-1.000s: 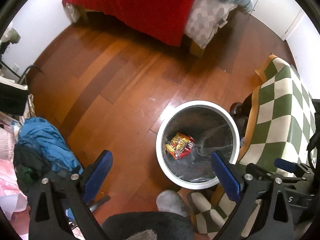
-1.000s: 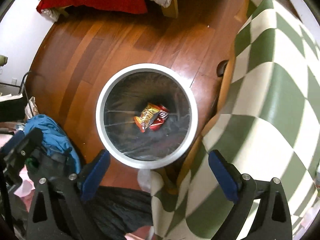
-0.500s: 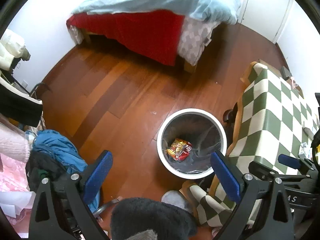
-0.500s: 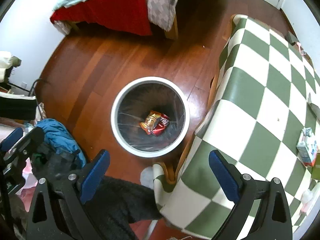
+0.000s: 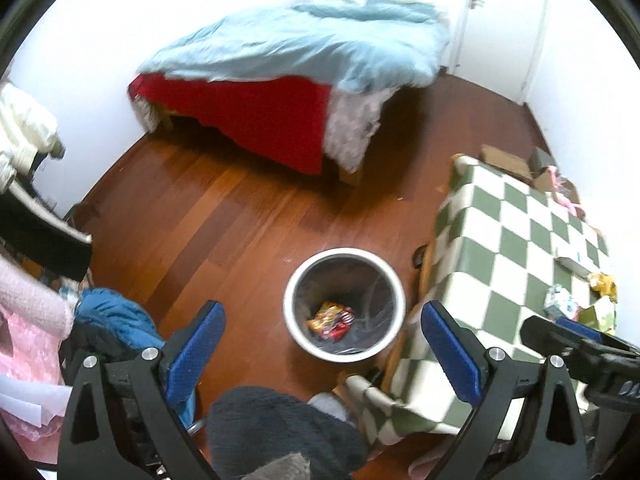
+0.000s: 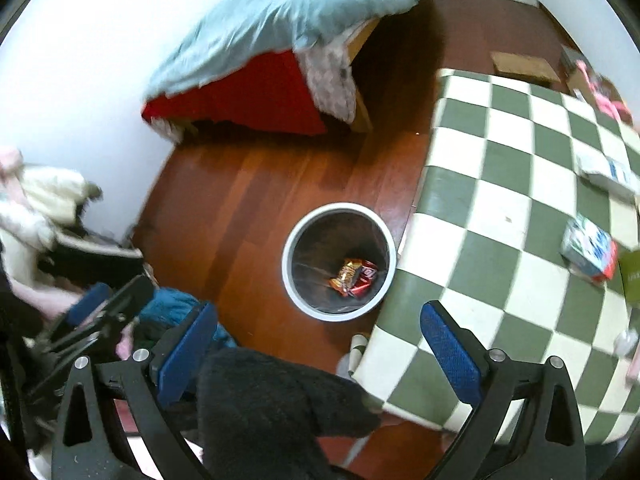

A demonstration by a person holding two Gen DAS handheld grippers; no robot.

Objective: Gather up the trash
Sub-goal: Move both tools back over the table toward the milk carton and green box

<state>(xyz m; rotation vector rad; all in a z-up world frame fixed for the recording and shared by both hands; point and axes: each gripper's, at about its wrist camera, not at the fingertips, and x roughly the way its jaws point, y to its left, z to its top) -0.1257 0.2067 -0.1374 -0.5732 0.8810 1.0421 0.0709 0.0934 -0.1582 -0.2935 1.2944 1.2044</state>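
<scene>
A white round trash bin (image 5: 294,322) (image 6: 289,276) stands on the wooden floor beside the checkered table. A red and orange snack wrapper (image 5: 331,321) (image 6: 354,276) lies at its bottom. My left gripper (image 5: 322,344) is open and empty, high above the bin. My right gripper (image 6: 318,342) is open and empty, high above the bin and the table's edge. More trash lies on the green and white checkered table (image 6: 520,208): a small carton (image 6: 588,250), a white packet (image 6: 608,174), and wrappers (image 5: 580,300) at its right side.
A bed (image 5: 288,92) with a blue duvet and red cover stands at the back. Clothes (image 5: 108,320) are piled at the left. A dark fuzzy slipper or leg (image 6: 276,404) is below the grippers. Cardboard (image 6: 524,66) lies on the floor behind the table.
Both grippers have risen well away from the bin, which looks smaller now. The table top with its trash has come into view. The wrapper stays in the bin.
</scene>
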